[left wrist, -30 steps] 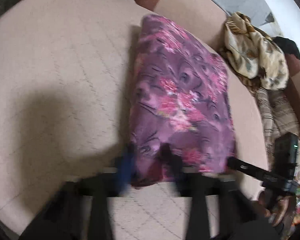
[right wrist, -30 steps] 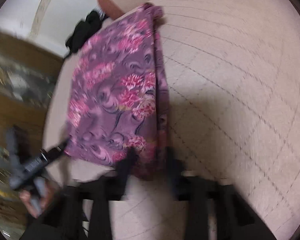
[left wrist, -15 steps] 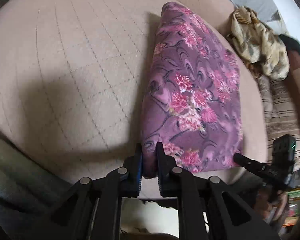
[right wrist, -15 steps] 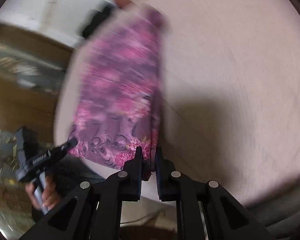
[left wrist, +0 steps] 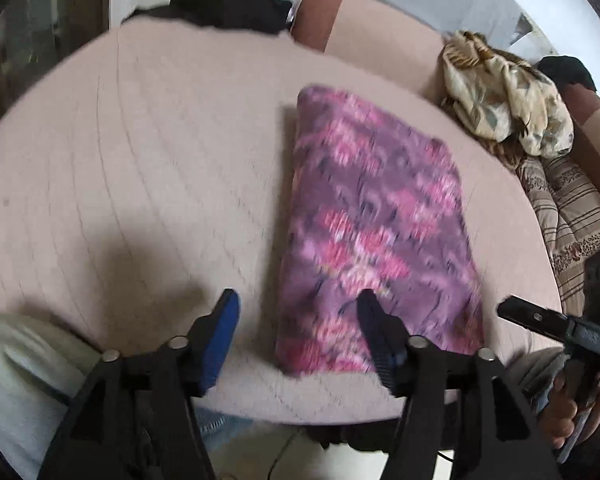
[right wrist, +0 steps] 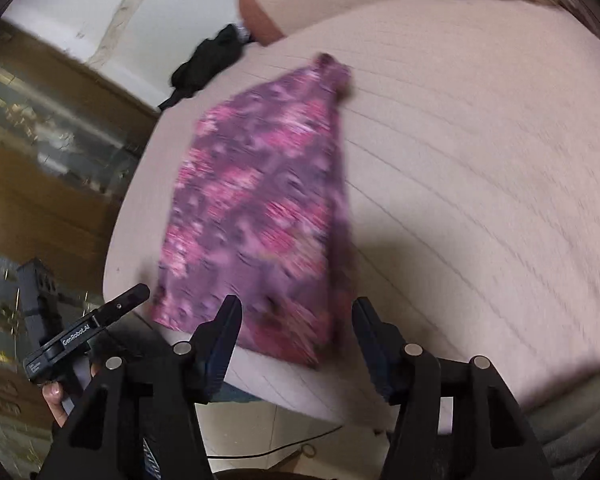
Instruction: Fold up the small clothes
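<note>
A folded purple garment with pink flowers (left wrist: 376,232) lies flat on the beige quilted cushion (left wrist: 140,168); it also shows in the right wrist view (right wrist: 256,216). My left gripper (left wrist: 298,312) is open and empty just above the garment's near left corner. My right gripper (right wrist: 296,320) is open and empty over the garment's near right corner. Each gripper shows at the edge of the other's view: the right one (left wrist: 548,324) and the left one (right wrist: 84,332).
A crumpled cream patterned cloth (left wrist: 508,96) and striped fabric (left wrist: 568,204) lie at the right of the sofa. A black garment (left wrist: 220,12) lies at the far edge. The cushion's front edge is just under both grippers, with floor below.
Both grippers were shut on the garment's near edge half a second ago. They have opened, let it go and drawn back. The garment now lies flat on the cushion.
</note>
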Tool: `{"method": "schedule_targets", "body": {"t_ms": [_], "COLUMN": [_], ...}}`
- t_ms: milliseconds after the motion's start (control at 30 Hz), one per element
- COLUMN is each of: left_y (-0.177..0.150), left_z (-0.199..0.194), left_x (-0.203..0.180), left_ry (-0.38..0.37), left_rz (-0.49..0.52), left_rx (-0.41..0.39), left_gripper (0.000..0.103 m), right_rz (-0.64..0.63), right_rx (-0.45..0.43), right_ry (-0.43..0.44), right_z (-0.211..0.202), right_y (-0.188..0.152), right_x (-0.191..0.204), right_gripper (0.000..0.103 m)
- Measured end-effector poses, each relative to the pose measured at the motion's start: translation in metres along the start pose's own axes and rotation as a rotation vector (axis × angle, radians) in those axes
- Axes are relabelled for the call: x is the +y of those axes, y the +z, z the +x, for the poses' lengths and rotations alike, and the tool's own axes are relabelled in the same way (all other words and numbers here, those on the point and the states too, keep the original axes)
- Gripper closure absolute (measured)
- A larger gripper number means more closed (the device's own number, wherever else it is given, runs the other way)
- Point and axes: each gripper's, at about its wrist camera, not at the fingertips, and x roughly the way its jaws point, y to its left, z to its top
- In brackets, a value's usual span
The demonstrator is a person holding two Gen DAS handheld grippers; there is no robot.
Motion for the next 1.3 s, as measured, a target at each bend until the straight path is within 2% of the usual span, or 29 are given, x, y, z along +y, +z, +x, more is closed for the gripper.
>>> {"method": "schedule_targets", "body": {"t_ms": [67, 133, 200, 233, 267, 367, 433, 500, 567, 667, 733, 833, 900, 1000, 1033, 1067, 1133, 1200, 1300], "left_y": [0.008, 0.01, 0.005, 0.0, -0.004, -0.005, -0.003, -0.002, -0.003, -0.007, -0.01, -0.011, -0.013, -0.016, -0.017, -0.018, -0.022, -0.027, -0.031], "left_z": [0.006, 0.019, 0.042, 0.048, 0.051, 0.047, 0.048, 0.052, 0.053, 0.046, 0.044, 0.046, 0.043, 0.038, 0.036, 0.033, 0.028, 0.023, 0.022], "left_x": [-0.008, -0.016, -0.025, -0.026, -0.026, -0.032, -0.031, -0.026, -0.024, -0.026, -0.026, -0.031, -0.033, -0.036, -0.036, -0.036, -0.037, -0.037, -0.036], "left_ry": [0.033, 0.056, 0.142, 0.167, 0.166, 0.167, 0.151, 0.139, 0.141, 0.16, 0.181, 0.211, 0.233, 0.262, 0.261, 0.261, 0.258, 0.261, 0.247], "left_rz": [0.024, 0.075, 0.142, 0.16, 0.17, 0.202, 0.19, 0.169, 0.166, 0.171, 0.169, 0.185, 0.207, 0.221, 0.219, 0.218, 0.209, 0.194, 0.184], "left_rx": [-0.005, 0.007, 0.033, 0.066, 0.079, 0.053, 0.059, 0.074, 0.072, 0.048, 0.035, 0.028, 0.013, -0.001, -0.005, -0.006, -0.01, -0.014, -0.006], "left_gripper": [0.03, 0.03, 0.03, 0.03, 0.03, 0.03, 0.03, 0.027, 0.026, 0.024, 0.02, 0.019, 0.019, 0.019, 0.019, 0.019, 0.019, 0.019, 0.019], "right_rz": [0.011, 0.007, -0.001, 0.01, 0.03, 0.015, 0.028, 0.036, 0.034, 0.013, 0.011, 0.04, 0.043, 0.066, 0.065, 0.065, 0.055, 0.045, 0.043], "right_rx": [0.024, 0.004, 0.003, -0.01, -0.018, -0.055, -0.087, -0.041, -0.027, -0.084, -0.07, -0.049, -0.061, -0.062, -0.07, -0.082, -0.099, -0.107, -0.096], "right_ry": [-0.016, -0.008, -0.002, -0.002, 0.02, 0.002, 0.01, -0.069, -0.096, -0.08, -0.09, -0.074, -0.064, -0.03, -0.036, -0.043, -0.033, -0.055, -0.104], "right_z": [0.018, 0.038, 0.051, 0.054, 0.051, 0.036, 0.022, 0.042, 0.051, 0.045, 0.056, 0.07, 0.063, 0.048, 0.037, 0.029, 0.017, 0.004, 0.005], "right_y": [0.025, 0.046, 0.047, 0.044, 0.041, 0.038, 0.034, 0.034, 0.034, 0.04, 0.045, 0.046, 0.043, 0.037, 0.026, 0.019, 0.0, -0.021, -0.037], "right_x": [0.003, -0.001, -0.003, -0.007, -0.012, -0.011, -0.013, -0.019, -0.019, -0.013, -0.015, -0.013, -0.01, -0.014, -0.013, -0.011, -0.005, -0.005, -0.003], "right_gripper": [0.04, 0.043, 0.056, 0.08, 0.098, 0.098, 0.099, 0.099, 0.099, 0.099, 0.099, 0.098, 0.093, 0.067, 0.052, 0.041, 0.036, 0.036, 0.036]}}
